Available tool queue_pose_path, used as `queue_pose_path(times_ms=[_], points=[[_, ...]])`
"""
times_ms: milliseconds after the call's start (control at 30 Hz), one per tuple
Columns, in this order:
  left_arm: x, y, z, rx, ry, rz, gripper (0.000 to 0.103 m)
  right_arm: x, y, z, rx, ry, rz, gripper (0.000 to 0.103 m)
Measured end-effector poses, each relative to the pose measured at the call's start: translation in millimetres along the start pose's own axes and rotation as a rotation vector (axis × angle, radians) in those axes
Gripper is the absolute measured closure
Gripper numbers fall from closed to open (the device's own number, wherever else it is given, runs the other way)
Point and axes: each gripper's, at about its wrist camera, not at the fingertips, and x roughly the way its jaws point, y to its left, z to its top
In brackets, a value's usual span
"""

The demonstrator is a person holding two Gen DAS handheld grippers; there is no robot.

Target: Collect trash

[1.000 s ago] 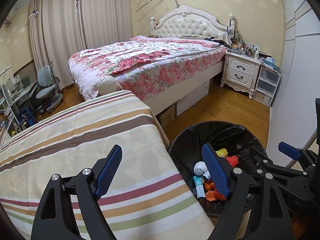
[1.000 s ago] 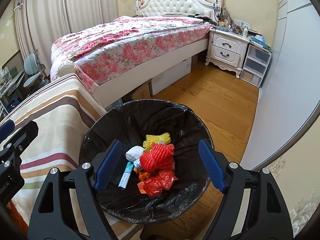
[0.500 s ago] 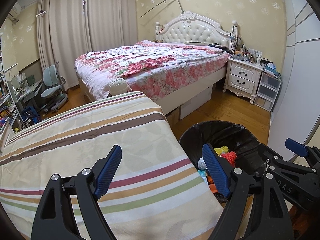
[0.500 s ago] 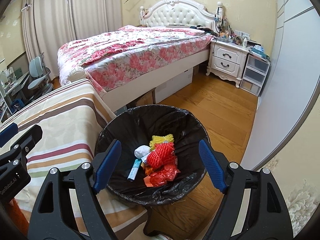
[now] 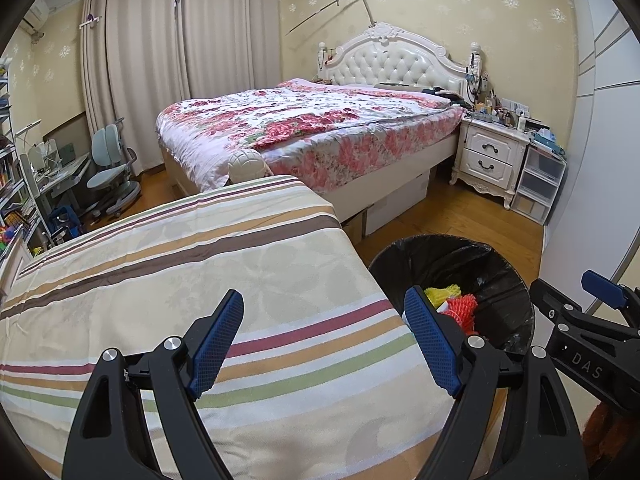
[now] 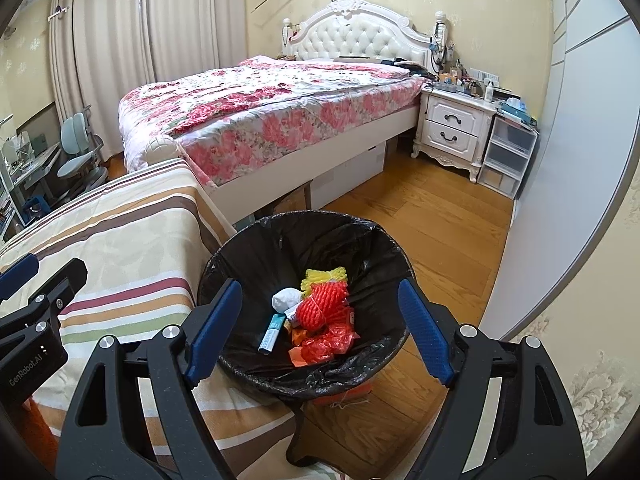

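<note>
The left tool (image 5: pixel 323 338) stands wide open with nothing between its blue pads, poised over the striped cloth (image 5: pixel 208 280) that covers the table. Its right-hand pad reaches just past the cloth's right edge, over the rim of the trash bin (image 5: pixel 500 264). The right tool (image 6: pixel 320 330) is likewise spread wide and grips nothing; it hangs above the mouth of the bin, both pads apart from the rim.

The bin, lined with a black bag (image 6: pixel 256 256), stands on the wooden floor (image 6: pixel 432 216) right against the table's draped corner. Inside lie the collected scraps: a red foam net (image 6: pixel 322 306), a yellow net (image 6: pixel 324 276) behind it, a white crumpled wad (image 6: pixel 286 298), a small teal-and-white tube (image 6: pixel 271 330) and red plastic wrapping (image 6: pixel 326 344) at the bottom.

The tabletop under the left tool is bare cloth out to its far edge, where a white rounded bedpost (image 5: pixel 246 164) rises just behind it. Beyond that lies the bed with a floral quilt (image 5: pixel 312 120). To the right of the bin a broad strip of open floor runs toward the white nightstand (image 6: pixel 454 128) and the clear drawer unit (image 6: pixel 508 156); a pale wardrobe panel (image 6: pixel 560 168) bounds it on the right. At the far left, a desk chair (image 5: pixel 106 164) stands near the curtains (image 5: pixel 160 60).
</note>
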Motion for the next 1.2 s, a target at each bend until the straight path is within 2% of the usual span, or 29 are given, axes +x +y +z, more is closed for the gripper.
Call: queue_pose_path(times_ms=[1200], points=[[-0.6, 0.5, -1.4, -0.001, -0.002, -0.001, 0.023, -1.9, -2.0, -3.6, 0.001, -0.002, -0.002, 0.024]])
